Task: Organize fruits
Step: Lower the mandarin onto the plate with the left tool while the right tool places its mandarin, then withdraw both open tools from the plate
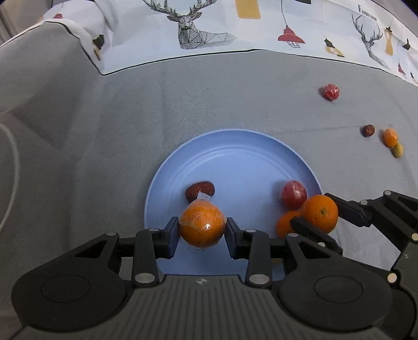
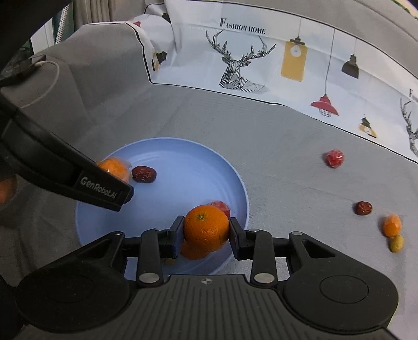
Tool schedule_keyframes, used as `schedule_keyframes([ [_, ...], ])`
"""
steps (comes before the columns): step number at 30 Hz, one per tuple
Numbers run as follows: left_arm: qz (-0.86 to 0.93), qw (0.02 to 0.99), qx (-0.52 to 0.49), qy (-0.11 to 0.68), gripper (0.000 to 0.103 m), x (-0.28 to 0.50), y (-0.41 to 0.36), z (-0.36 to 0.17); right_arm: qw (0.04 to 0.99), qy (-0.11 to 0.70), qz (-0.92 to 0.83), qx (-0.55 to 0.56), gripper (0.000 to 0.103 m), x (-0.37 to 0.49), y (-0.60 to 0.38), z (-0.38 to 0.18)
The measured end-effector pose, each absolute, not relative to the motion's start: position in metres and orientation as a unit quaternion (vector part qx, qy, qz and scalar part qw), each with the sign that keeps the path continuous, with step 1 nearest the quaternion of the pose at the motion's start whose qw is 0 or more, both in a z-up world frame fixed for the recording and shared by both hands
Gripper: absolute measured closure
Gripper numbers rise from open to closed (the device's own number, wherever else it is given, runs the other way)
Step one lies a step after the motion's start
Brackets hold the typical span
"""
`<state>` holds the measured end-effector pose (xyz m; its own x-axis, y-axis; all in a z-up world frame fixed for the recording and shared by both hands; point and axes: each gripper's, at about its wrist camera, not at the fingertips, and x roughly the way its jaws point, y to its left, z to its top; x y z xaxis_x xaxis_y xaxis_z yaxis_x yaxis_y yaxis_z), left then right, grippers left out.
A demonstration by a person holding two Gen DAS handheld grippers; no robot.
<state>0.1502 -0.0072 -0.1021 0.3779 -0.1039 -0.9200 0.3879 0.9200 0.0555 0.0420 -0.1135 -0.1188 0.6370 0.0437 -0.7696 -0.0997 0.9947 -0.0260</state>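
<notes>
A blue plate [image 1: 235,162] [image 2: 188,183] lies on the grey cloth. My left gripper [image 1: 202,228] is shut on a plastic-wrapped orange [image 1: 202,226] [image 2: 115,167] over the plate's near left part. My right gripper [image 2: 206,231] [image 1: 317,215] is shut on a bare orange [image 2: 206,227] [image 1: 320,213] over the plate's right edge. On the plate lie a dark red date [image 1: 199,190] [image 2: 143,174], a wrapped red fruit [image 1: 293,194] [image 2: 220,206] and another orange [image 1: 286,223] [image 2: 192,251], partly hidden under the held one.
Loose on the cloth to the right are a wrapped red fruit [image 1: 330,92] [image 2: 334,158], a dark date [image 1: 368,130] [image 2: 363,208], a small orange [image 1: 390,137] [image 2: 392,225] and a yellowish fruit [image 1: 398,150] [image 2: 396,243]. A printed deer cloth [image 1: 209,23] [image 2: 261,57] lies behind.
</notes>
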Motion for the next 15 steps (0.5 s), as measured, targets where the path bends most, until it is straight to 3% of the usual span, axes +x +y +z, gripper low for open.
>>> schedule_keyframes([
  [1,-0.151,0.823,0.133,0.531,0.038,0.152,-0.008,-0.102,0.903,0.426,0.041,-0.033,0.065,0.045,-0.115,-0.121],
  [2,-0.143,0.829,0.137,0.522,0.023,0.152,-0.008,-0.1,0.903,0.426,0.042,-0.031,0.056,0.049,-0.117,-0.122],
  [3,-0.125,0.841,0.143,0.507,0.001,0.15,-0.007,-0.095,0.904,0.424,0.044,-0.027,0.036,0.05,-0.119,-0.122],
  [5,-0.109,0.862,0.151,0.471,0.001,0.14,-0.005,-0.084,0.908,0.417,0.037,-0.033,0.021,0.049,-0.121,-0.119],
  [15,-0.087,0.818,0.153,0.547,0.0,0.058,0.025,-0.065,0.899,0.435,-0.026,0.044,0.006,-0.053,-0.12,-0.086],
])
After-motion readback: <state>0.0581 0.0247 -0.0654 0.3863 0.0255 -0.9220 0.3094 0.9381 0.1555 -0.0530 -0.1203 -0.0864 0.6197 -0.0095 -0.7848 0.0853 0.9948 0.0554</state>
